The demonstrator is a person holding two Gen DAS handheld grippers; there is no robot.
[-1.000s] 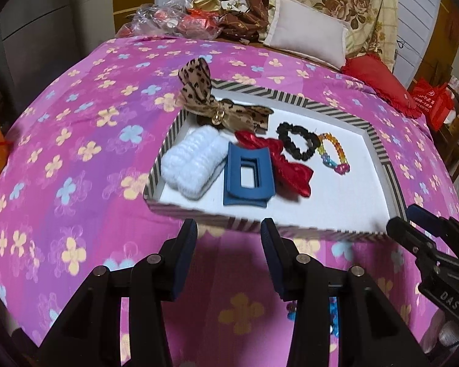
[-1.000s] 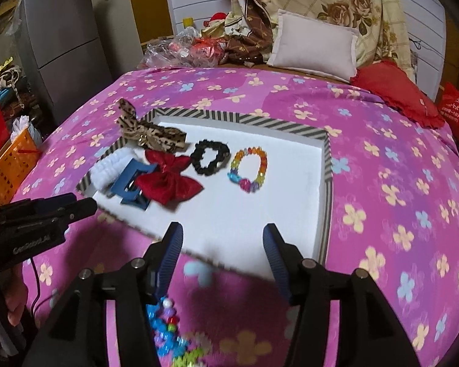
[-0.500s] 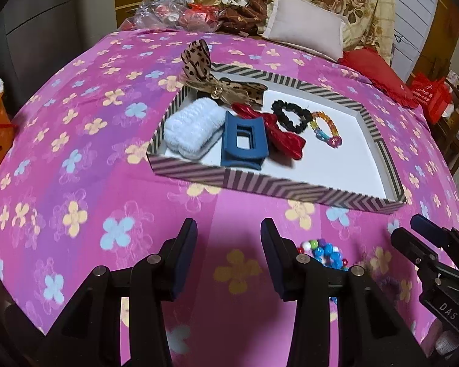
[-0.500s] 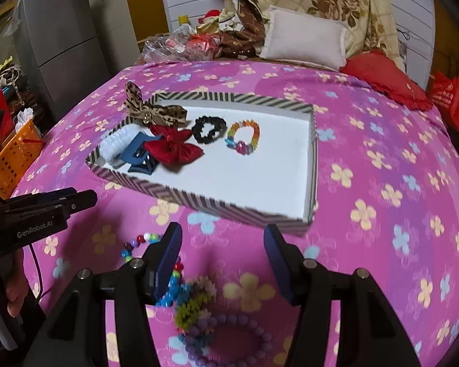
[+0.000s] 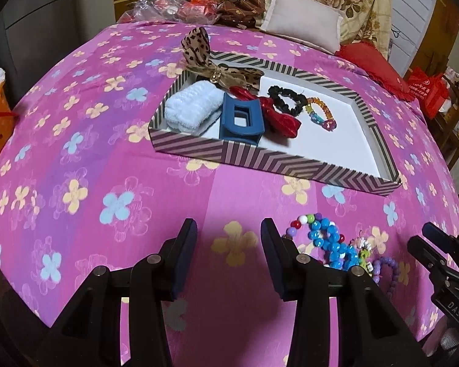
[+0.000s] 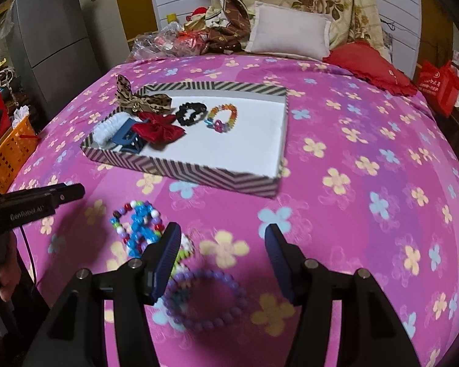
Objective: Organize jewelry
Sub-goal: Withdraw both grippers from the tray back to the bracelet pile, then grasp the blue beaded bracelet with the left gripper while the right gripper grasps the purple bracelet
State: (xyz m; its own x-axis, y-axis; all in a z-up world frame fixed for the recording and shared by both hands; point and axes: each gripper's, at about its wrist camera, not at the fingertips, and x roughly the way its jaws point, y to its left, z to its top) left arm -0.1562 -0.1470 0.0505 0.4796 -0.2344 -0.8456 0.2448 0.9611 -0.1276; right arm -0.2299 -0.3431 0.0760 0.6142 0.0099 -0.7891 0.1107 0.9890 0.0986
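Both open tongs point(image 6: 222, 255) hover beside loose bead bracelets point(image 6: 137, 223) on bedspread point(image 6: 367, 183).

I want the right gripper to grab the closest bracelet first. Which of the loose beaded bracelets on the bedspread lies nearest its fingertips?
The purple beaded bracelet: it lies between the right gripper fingers, while the blue multicoloured bracelet sits farther left.

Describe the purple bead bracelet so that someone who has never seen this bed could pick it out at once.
Start at the striped tray on the pink flowered bedspread and come to the loose beads lying on the cloth outside it. The purple bead bracelet is the ring nearest the right tongs. Unlike the blue and mixed-colour beads beside it, it is one plain lilac colour throughout.
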